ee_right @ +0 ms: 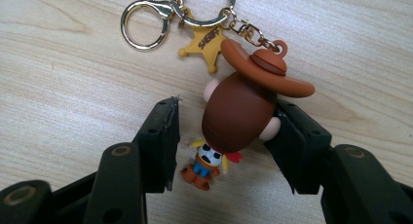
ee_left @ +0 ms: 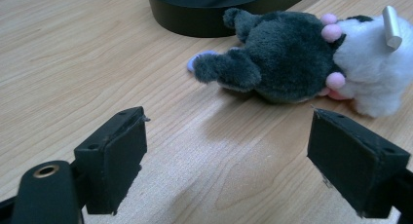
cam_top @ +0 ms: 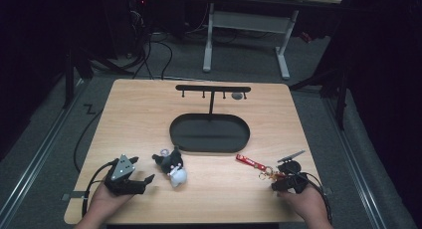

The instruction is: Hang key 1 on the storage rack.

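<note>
The right gripper [ee_right: 221,131] had its jaws half closed around the cowboy keychain [ee_right: 241,119] lying near the table [cam_top: 149,104] front edge, not yet pinching its light, hard, slippery-looking head, the best place to grip

1. We take the black oval tray [cam_top: 209,133] as landmark: it sits mid-surface [cam_top: 139,109] with a raised wall, so we cannot pass level through it.
2. Behind the tray, the hook stand [cam_top: 213,88] rises with its crossbar, blocking passage just above.
3. In front-left of the tray, the plush toy [cam_top: 173,167] lies near its wall; bare wood lies between it and the left gripper [ee_left: 226,156], whose fingers stand wide.
4. In front-right of the tray, the keychain [cam_top: 258,167] crosses the path.
5. Left and right of the tray, bare wood.
</note>
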The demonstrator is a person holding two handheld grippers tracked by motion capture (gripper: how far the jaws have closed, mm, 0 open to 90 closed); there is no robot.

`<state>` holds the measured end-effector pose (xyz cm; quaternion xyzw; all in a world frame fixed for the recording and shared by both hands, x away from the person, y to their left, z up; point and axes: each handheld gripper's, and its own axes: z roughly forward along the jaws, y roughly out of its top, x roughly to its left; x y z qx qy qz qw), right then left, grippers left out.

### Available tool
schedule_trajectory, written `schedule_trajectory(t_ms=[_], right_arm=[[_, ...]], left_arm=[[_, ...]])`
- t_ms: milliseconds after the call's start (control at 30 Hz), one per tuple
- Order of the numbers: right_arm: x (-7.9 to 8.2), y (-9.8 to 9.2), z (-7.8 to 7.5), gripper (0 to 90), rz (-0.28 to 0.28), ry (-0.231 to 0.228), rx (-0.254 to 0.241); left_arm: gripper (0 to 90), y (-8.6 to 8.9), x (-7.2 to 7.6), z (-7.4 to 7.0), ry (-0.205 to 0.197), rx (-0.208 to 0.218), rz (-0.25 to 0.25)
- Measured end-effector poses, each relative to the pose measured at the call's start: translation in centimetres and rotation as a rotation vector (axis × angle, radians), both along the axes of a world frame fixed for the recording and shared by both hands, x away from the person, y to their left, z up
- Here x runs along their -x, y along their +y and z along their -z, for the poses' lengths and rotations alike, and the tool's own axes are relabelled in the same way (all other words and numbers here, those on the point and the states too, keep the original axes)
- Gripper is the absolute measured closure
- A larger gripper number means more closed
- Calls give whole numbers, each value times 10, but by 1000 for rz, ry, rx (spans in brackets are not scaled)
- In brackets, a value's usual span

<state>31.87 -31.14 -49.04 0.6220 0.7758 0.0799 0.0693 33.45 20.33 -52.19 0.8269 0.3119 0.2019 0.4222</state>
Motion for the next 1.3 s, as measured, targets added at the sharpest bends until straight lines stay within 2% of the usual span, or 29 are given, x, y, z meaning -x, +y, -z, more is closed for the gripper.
schedule_trajectory(t_ms=[167,367,667,800,833,867,900,1067,1300], right_arm=[[0,0,0,497,-1,-1,8],[0,-1,-1,589,-7,-6,10],[-1,-2,-2,608,-32,4,9],[-1,-4,-2,609,-25,0,-16],[-1,-7,-3,610,-20,7,-51],[-1,-7,-3,610,-20,7,-51],[-1,-7,-6,611,-27,8,-40],[1,-6,-17,612,-39,-10,-52],[3,8,-40,613,-100,-37,-63]], left_arm=[[149,0,0,0,-3,4,2],[149,0,1,-1,-4,4,6],[149,-1,1,0,-10,5,10],[149,-1,2,0,-12,0,15],[149,-1,2,0,-14,2,15],[149,-1,2,0,-14,2,15],[149,-1,2,0,-16,2,14],[149,-1,2,0,-17,2,13],[149,-1,2,0,-17,1,12]])
